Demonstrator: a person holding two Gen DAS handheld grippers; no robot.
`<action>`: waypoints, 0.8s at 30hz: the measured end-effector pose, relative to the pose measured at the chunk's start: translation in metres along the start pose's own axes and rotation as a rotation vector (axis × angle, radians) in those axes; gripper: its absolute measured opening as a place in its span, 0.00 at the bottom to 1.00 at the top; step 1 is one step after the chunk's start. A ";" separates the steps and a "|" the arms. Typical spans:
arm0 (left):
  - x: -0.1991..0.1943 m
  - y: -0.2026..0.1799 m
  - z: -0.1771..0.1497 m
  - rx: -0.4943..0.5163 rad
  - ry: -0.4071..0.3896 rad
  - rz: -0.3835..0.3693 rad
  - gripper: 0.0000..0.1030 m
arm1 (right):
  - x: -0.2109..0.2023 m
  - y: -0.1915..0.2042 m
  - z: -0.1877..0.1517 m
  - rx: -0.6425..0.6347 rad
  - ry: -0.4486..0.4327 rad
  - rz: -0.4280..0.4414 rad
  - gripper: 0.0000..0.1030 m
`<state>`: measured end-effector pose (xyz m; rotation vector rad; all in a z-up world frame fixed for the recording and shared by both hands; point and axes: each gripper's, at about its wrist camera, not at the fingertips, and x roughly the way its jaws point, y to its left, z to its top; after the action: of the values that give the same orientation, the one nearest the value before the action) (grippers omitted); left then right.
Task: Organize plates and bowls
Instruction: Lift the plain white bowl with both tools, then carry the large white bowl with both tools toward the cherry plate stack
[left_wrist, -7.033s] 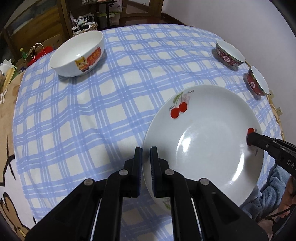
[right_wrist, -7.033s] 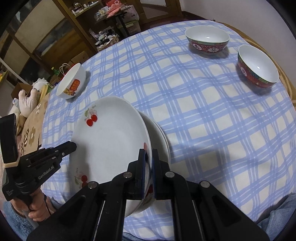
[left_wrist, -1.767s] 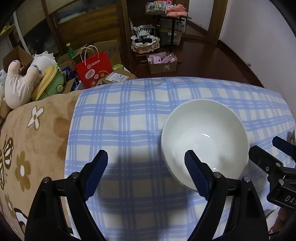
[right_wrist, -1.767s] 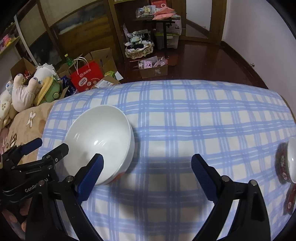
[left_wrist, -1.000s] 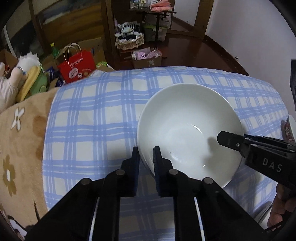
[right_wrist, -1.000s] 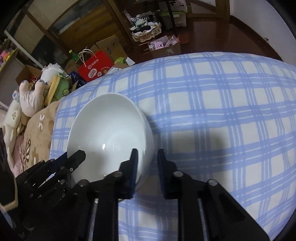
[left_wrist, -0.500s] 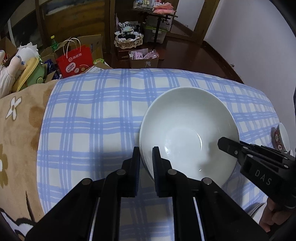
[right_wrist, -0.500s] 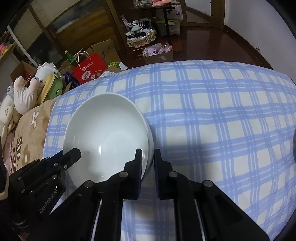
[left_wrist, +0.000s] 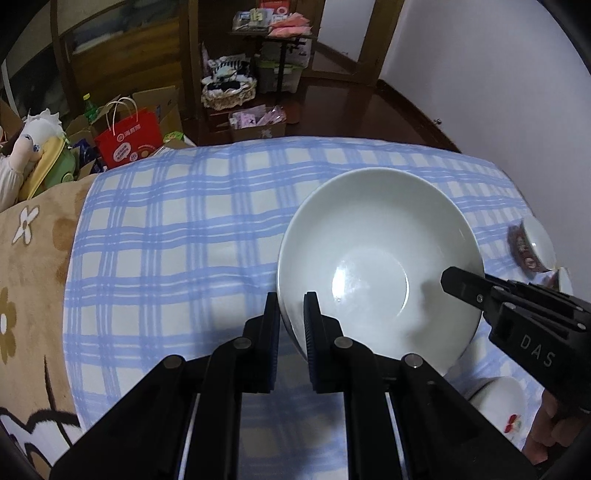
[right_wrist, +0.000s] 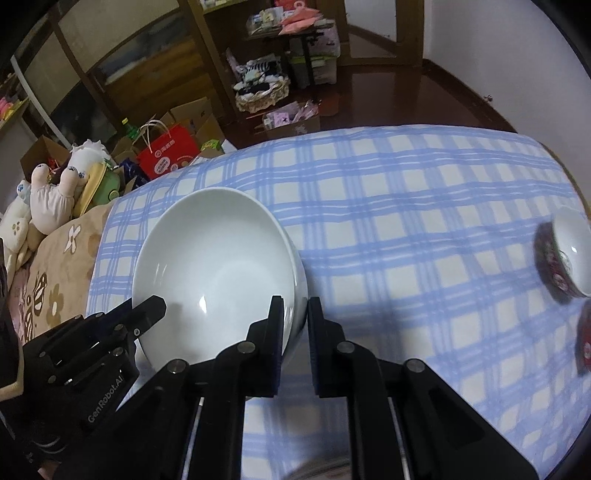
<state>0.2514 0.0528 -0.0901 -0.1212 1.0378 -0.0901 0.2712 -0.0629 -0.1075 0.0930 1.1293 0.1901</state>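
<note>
— Grippers, what have they got?
— Left gripper (left_wrist: 291, 314) pinches the white bowl's (left_wrist: 380, 258) left rim; right gripper (right_wrist: 295, 317) pinches its right rim, both nearly closed.
— Where's the bowl?
— Above the checked tablecloth (right_wrist: 406, 206), near its left edge; red bowl (right_wrist: 565, 254) at right edge.

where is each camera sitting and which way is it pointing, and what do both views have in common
Left wrist: on the left gripper, looking steeply down along its fingers, shut on the near-left rim of the white bowl; the right gripper and part of a hand show at right.
Right wrist: on the right gripper, also looking steeply down, shut on the bowl's right rim; the left gripper shows at lower left.
Shared: the white bowl, the blue checked tablecloth, a small red patterned bowl, the red paper bag.
</note>
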 end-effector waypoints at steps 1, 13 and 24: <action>-0.003 -0.003 -0.001 0.000 -0.003 -0.009 0.12 | -0.005 -0.003 -0.002 0.003 -0.005 -0.003 0.13; -0.044 -0.076 -0.008 0.092 -0.037 -0.062 0.12 | -0.072 -0.055 -0.028 0.069 -0.057 -0.053 0.13; -0.075 -0.138 -0.022 0.135 -0.053 -0.134 0.12 | -0.134 -0.100 -0.051 0.123 -0.126 -0.103 0.13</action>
<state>0.1921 -0.0746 -0.0175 -0.0695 0.9676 -0.2765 0.1801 -0.1881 -0.0273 0.1533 1.0166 0.0221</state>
